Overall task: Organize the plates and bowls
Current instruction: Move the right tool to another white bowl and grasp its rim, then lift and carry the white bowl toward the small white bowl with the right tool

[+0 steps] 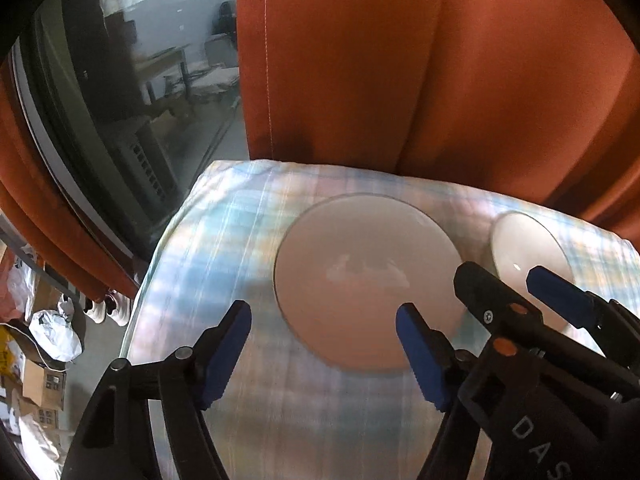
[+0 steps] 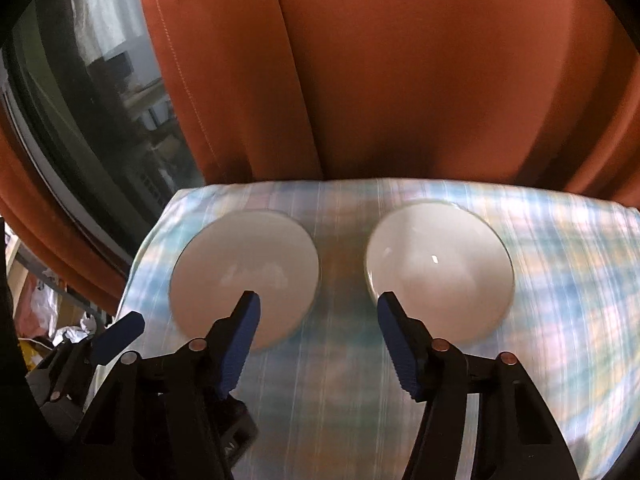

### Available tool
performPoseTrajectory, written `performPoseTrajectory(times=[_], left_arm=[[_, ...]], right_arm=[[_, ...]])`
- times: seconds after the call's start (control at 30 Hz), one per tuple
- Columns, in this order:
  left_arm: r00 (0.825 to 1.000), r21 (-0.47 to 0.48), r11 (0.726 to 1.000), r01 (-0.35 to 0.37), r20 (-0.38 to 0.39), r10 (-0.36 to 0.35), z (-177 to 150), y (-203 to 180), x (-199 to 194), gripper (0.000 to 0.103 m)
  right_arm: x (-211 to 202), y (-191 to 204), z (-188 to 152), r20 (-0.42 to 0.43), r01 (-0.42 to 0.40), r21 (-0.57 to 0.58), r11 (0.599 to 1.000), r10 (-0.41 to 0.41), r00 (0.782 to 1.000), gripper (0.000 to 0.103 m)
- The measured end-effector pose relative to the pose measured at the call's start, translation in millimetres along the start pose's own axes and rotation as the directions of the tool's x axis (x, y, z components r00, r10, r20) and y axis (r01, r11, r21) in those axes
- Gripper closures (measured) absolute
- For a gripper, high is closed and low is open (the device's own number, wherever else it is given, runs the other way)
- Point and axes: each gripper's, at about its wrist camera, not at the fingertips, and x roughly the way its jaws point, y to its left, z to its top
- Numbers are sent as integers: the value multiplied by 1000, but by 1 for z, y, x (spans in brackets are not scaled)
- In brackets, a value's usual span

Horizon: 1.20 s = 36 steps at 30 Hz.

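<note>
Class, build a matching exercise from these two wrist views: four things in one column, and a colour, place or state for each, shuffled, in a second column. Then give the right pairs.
1. plate
2. bowl
3. curtain
4. tablecloth

A. orange, hanging behind the table
B. pale checked, under the dishes
C. white and flat, on the left
D. white and deep, on the right

Pairs: 1-C, 2-D, 3-A, 4-B

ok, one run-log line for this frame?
stage: approach | left gripper: open, empty, over plate | right gripper: open, empty, between plate and bowl | both dishes flat on plaid cloth, apart
</note>
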Motion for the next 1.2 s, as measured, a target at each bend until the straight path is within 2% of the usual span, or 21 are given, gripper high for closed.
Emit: performPoseTrajectory(times=[0.17, 0.33, 0.5, 0.6, 0.7, 0.8, 0.9, 1.2], left_arm=[[1000, -10, 1000, -5, -16, 5, 17, 7, 22, 32], [999, -22, 1000, -22, -38, 21, 20, 17, 35, 33], [998, -12, 1000, -11, -68, 10, 21, 14, 46, 48], [997, -6, 1000, -2, -81, 2, 22, 9, 51, 61], [997, -2, 1000, -25, -71, 25, 22, 7, 51, 65], [996, 11, 999, -49, -68, 50, 23, 8, 52, 73], [996, 19, 999, -49, -77, 50, 23, 9, 51, 75], [996, 24, 999, -34, -80, 36, 16, 9, 37, 75]], right_arm=[[30, 3, 22, -30, -27, -2, 1000, 27, 999, 39], [48, 10, 29, -47, -67, -7, 998, 66, 997, 39], [65, 12, 30, -86, -65, -13, 998, 64, 994, 40], [71, 10, 31, -100, -53, -12, 999, 52, 994, 50], [77, 6, 32, -115, -39, -3, 999, 39, 993, 76], [78, 7, 31, -121, -24, -7, 1000, 23, 992, 79], [77, 7, 29, -125, -9, -10, 1000, 8, 992, 81], [64, 8, 22, -139, 16, -22, 1000, -19, 990, 81]])
